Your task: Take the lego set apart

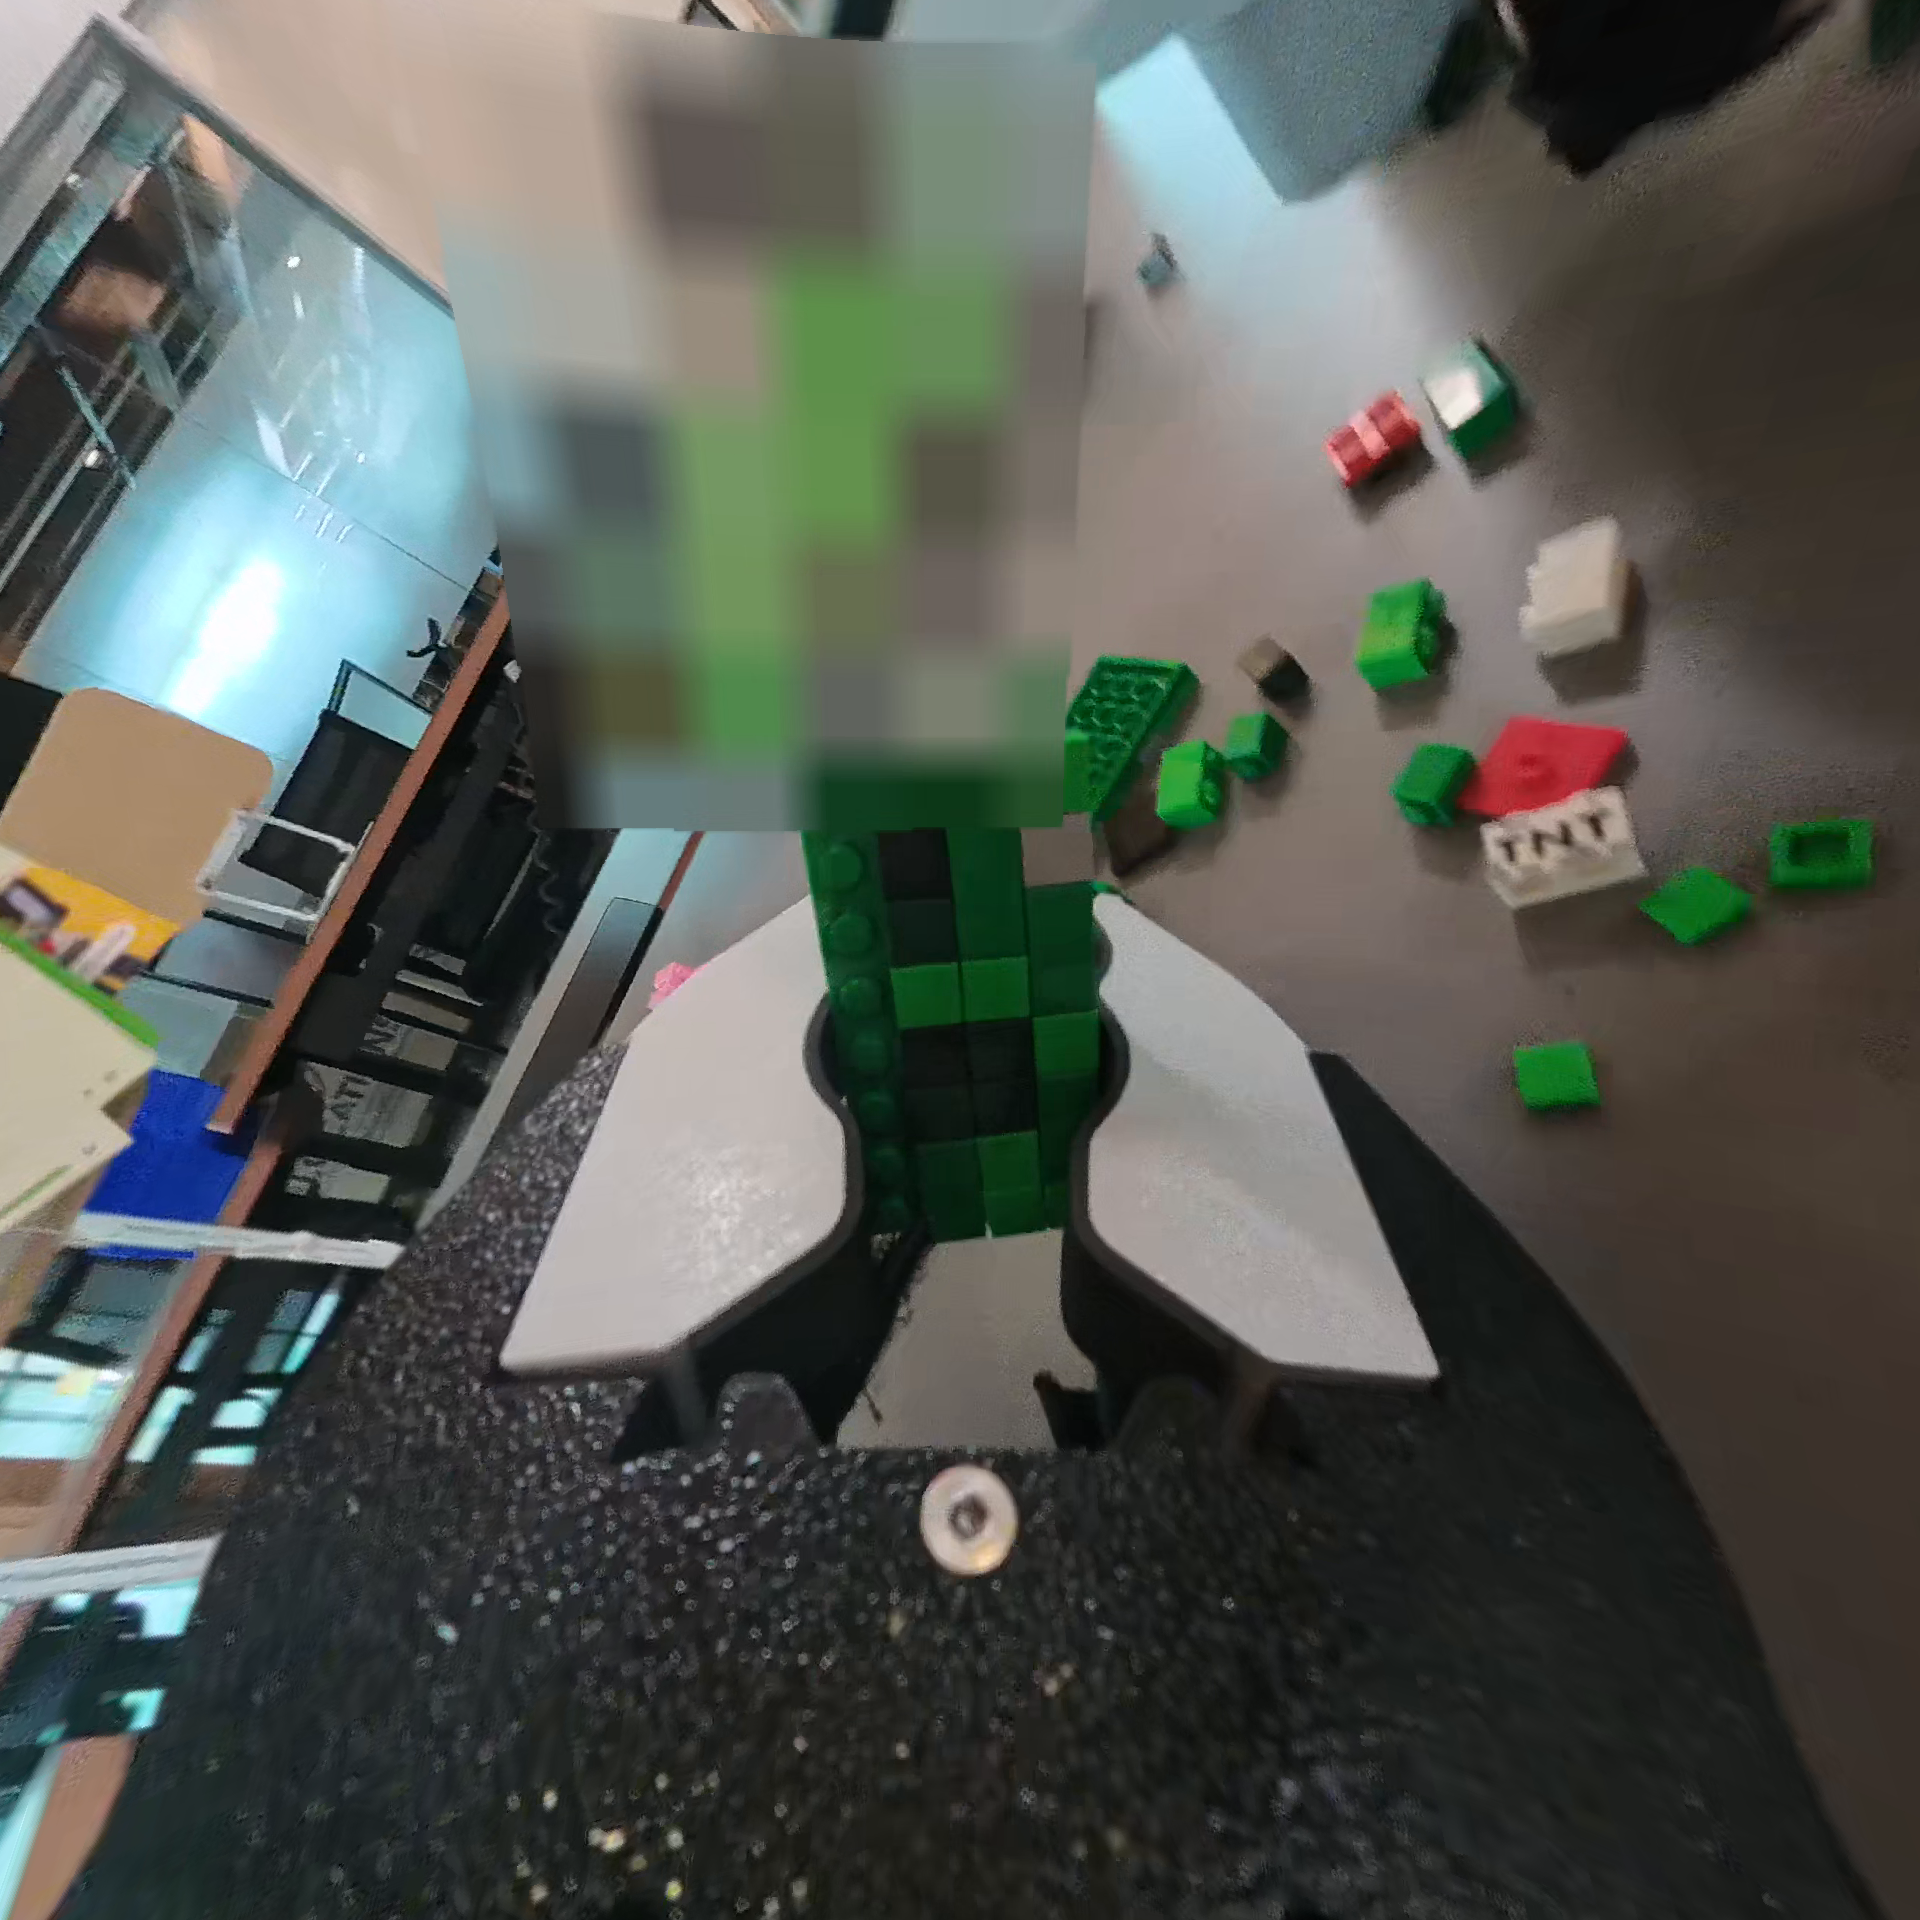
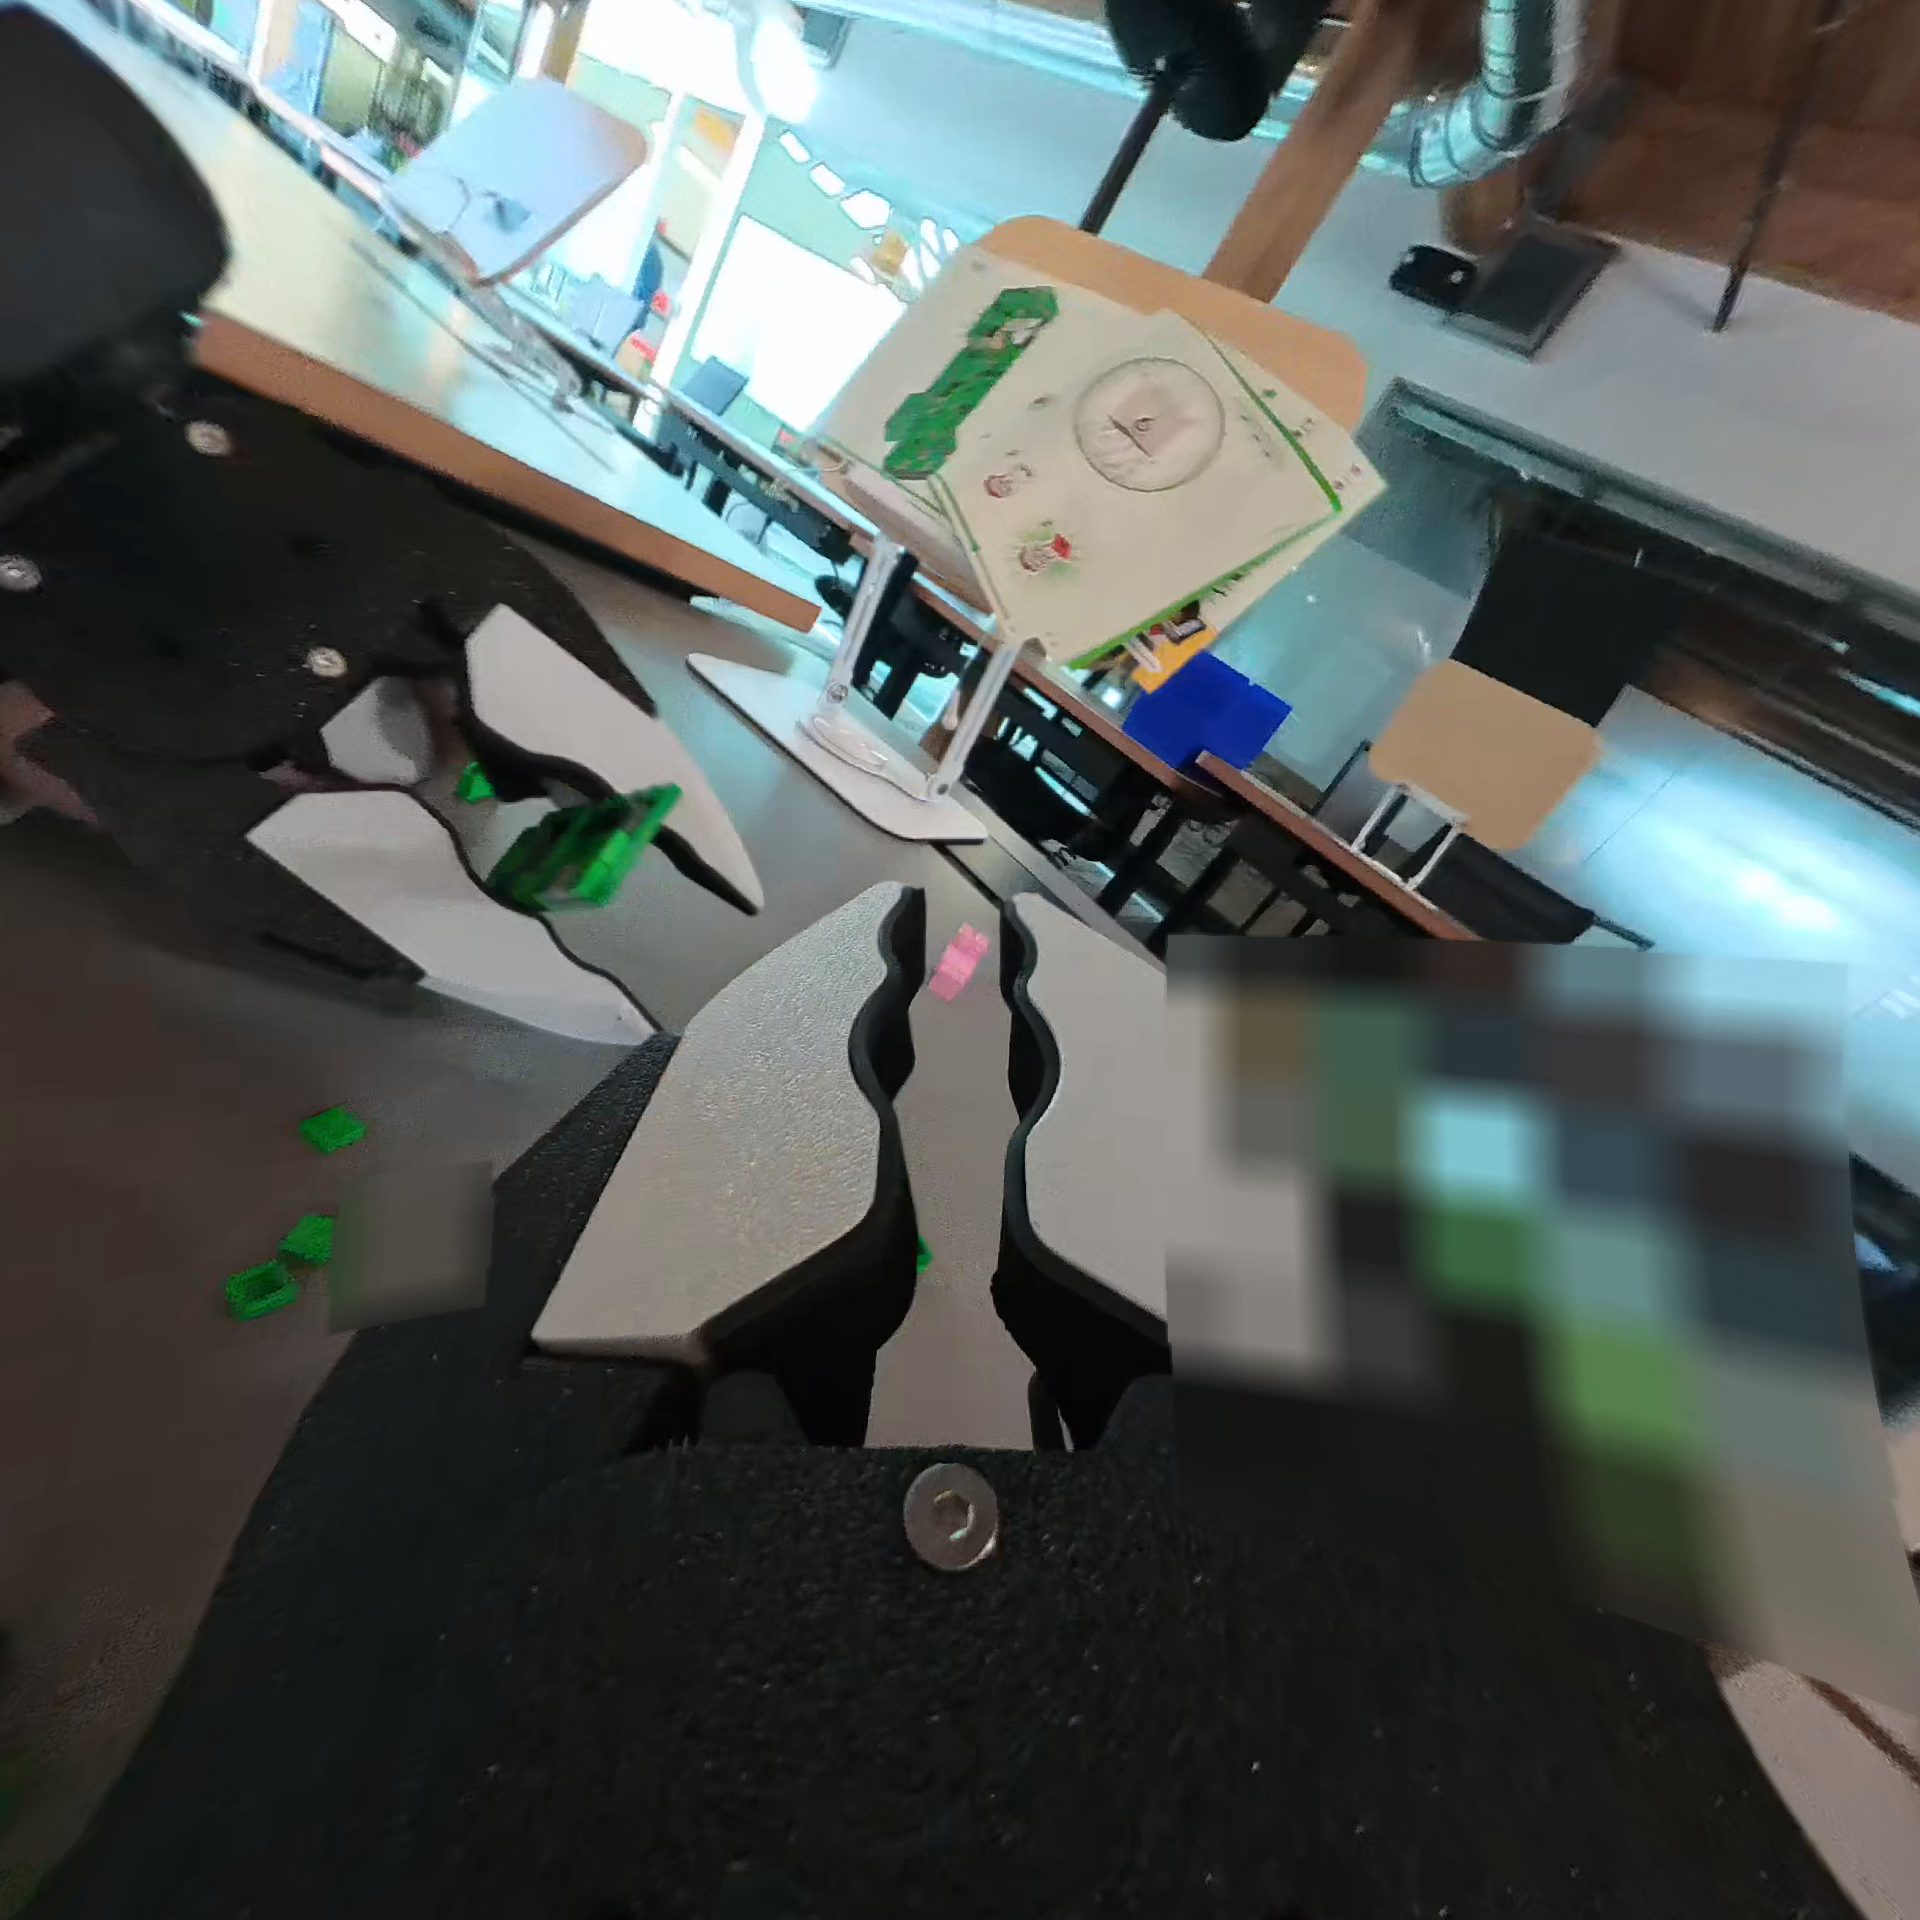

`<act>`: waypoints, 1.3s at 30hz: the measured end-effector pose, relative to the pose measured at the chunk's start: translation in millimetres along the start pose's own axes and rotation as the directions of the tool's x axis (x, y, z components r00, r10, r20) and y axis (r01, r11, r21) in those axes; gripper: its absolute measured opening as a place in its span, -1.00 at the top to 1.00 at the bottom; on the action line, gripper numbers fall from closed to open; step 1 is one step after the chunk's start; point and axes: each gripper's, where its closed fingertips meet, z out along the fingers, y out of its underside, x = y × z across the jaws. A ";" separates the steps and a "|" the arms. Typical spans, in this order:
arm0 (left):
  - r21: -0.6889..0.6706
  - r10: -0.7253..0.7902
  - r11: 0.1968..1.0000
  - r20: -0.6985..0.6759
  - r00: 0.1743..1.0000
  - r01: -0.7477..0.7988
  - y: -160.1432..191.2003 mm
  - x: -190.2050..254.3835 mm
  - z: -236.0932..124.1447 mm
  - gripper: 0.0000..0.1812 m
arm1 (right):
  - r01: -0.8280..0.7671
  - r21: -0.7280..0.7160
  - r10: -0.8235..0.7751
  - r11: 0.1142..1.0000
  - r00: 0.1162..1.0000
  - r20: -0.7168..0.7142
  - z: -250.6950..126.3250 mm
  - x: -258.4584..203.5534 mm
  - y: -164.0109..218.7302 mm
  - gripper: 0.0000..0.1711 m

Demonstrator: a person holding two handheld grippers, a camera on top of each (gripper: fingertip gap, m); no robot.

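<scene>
In the left wrist view my left gripper (image 1: 951,914) is shut on a green and black lego column (image 1: 977,1039) that stands up between its fingers; a mosaic patch hides the column's top. Loose bricks lie on the dark table (image 1: 1351,1039) to the right: a green plate (image 1: 1127,717), green bricks (image 1: 1403,634), a white brick (image 1: 1574,587), a red tile (image 1: 1548,779), a white printed block (image 1: 1558,857) and a red brick (image 1: 1371,436). My right gripper (image 2: 961,914) is empty, its fingers a narrow gap apart. The left gripper (image 2: 701,964) with its green piece (image 2: 582,847) shows at upper left.
A small pink brick (image 2: 961,961) lies on the table beyond the right gripper's tips. An instruction booklet (image 2: 1122,478) rests on a white stand (image 2: 831,748) near the table's far edge. A blue box (image 2: 1205,712) and chairs (image 2: 1486,769) are behind. Green bricks (image 2: 332,1127) lie at left. The grippers' ends are close to 10 cm from one another. My left gripper's tips are some 7 cm from the green plate (image 1: 1127,717).
</scene>
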 end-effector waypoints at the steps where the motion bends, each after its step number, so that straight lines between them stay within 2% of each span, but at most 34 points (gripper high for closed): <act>1: 0.019 -0.041 0.999 0.016 0.999 0.040 -1.5 -5.5 -0.2 0.56 | -0.030 0.005 0.030 1.000 1.000 -0.002 1.5 6.2 3.5 0.86; 5: 0.064 -0.165 0.985 0.079 0.983 0.160 -0.5 -26.5 -0.2 0.56 | -0.022 -0.004 0.022 1.000 1.000 -0.012 9.0 20.9 27.7 0.90; 9: 0.090 -0.202 0.977 0.113 0.973 0.192 -1.5 -37.0 5.7 0.56 | -0.084 0.029 0.084 0.996 0.996 -0.011 17.7 30.0 30.6 0.92; 12: 0.077 -0.200 0.978 0.071 0.977 0.194 -2.7 -32.7 21.2 0.56 | -0.121 0.032 0.120 0.992 0.993 0.024 20.5 28.3 32.9 0.93; 16: 0.135 -0.202 0.970 0.005 0.979 0.200 -15.5 -28.8 36.0 0.56 | -0.064 0.081 0.061 0.995 0.997 0.046 14.6 20.5 22.1 0.92; 20: 0.307 -0.183 0.924 -0.171 0.968 0.228 -44.8 -10.7 29.5 0.56 | 0.033 0.118 -0.044 0.992 0.995 0.090 11.7 3.7 12.9 0.89; 24: 0.296 -0.195 0.924 -0.172 0.965 0.240 -43.6 -10.5 27.6 0.54 | -0.006 0.199 -0.036 0.980 0.977 0.210 1.5 -16.5 -1.5 0.82; 27: 0.233 -0.149 0.957 -0.116 0.982 0.173 -34.7 -9.8 30.8 0.53 | -0.037 0.211 -0.017 0.977 0.969 0.245 -2.7 -25.5 -7.6 0.79; 34: 0.236 0.121 0.964 0.004 0.993 -0.119 -45.5 5.8 23.6 0.56 | 0.020 0.182 -0.069 0.983 0.961 0.266 -2.8 -42.7 -7.2 0.77; 37: 0.225 0.153 0.963 0.012 0.988 -0.152 -45.7 8.8 23.5 0.57 | 0.022 0.184 -0.070 0.983 0.964 0.256 -2.8 -41.0 -7.3 0.77; 39: 0.223 0.129 0.967 -0.018 0.991 -0.122 -44.6 10.6 23.5 0.57 | 0.037 0.185 -0.082 0.982 0.968 0.239 -2.6 -39.1 -7.2 0.77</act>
